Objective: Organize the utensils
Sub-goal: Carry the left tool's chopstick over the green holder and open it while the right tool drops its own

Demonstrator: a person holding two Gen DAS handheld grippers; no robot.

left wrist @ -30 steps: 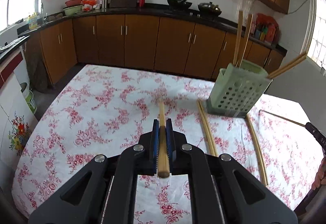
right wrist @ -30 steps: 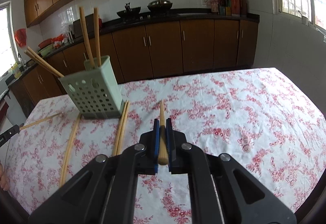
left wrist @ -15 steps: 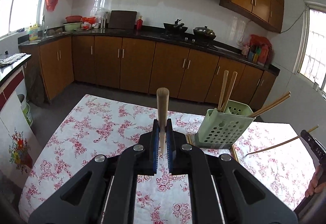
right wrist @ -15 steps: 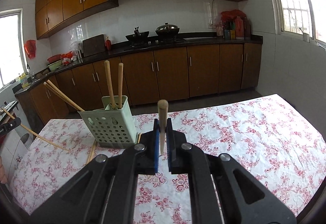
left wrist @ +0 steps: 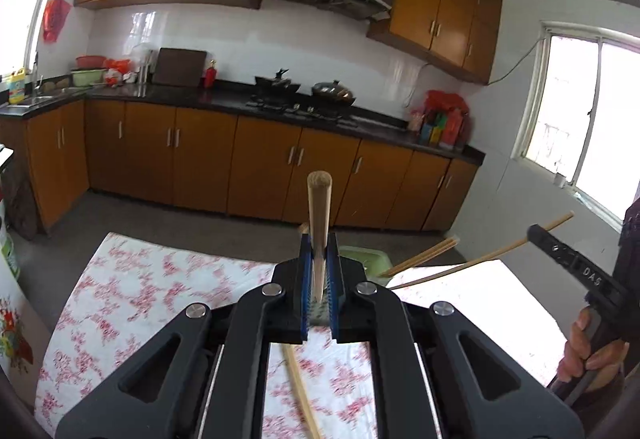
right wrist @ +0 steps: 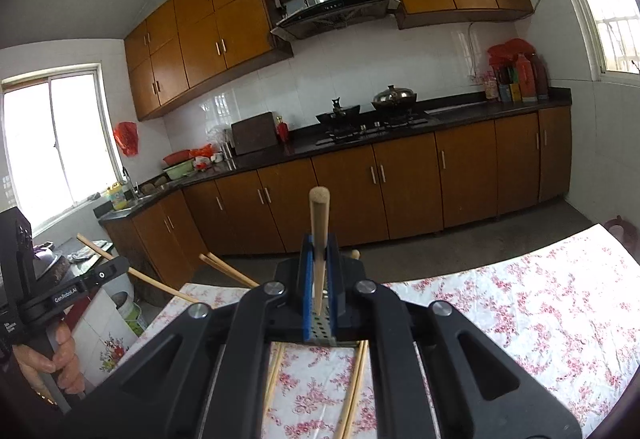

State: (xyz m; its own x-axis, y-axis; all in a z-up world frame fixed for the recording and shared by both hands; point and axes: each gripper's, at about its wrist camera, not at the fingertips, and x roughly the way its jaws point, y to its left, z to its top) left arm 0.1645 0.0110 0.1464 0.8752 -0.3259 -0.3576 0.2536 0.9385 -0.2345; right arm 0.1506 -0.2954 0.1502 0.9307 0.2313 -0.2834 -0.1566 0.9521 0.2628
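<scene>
Green holder (left wrist: 362, 254) mostly hidden behind left claw (left wrist: 319, 279) gripping chopstick (left wrist: 319, 215).

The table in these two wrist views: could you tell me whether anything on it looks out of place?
Yes: loose chopsticks lie scattered on the floral tablecloth beside the green holder, not inside it.

Both my wrist cameras, raised above the table

Each looks forward over the floral table (left wrist: 168, 279) at the cabinets (right wrist: 400, 183); both share the stove (left wrist: 296, 105).
</scene>
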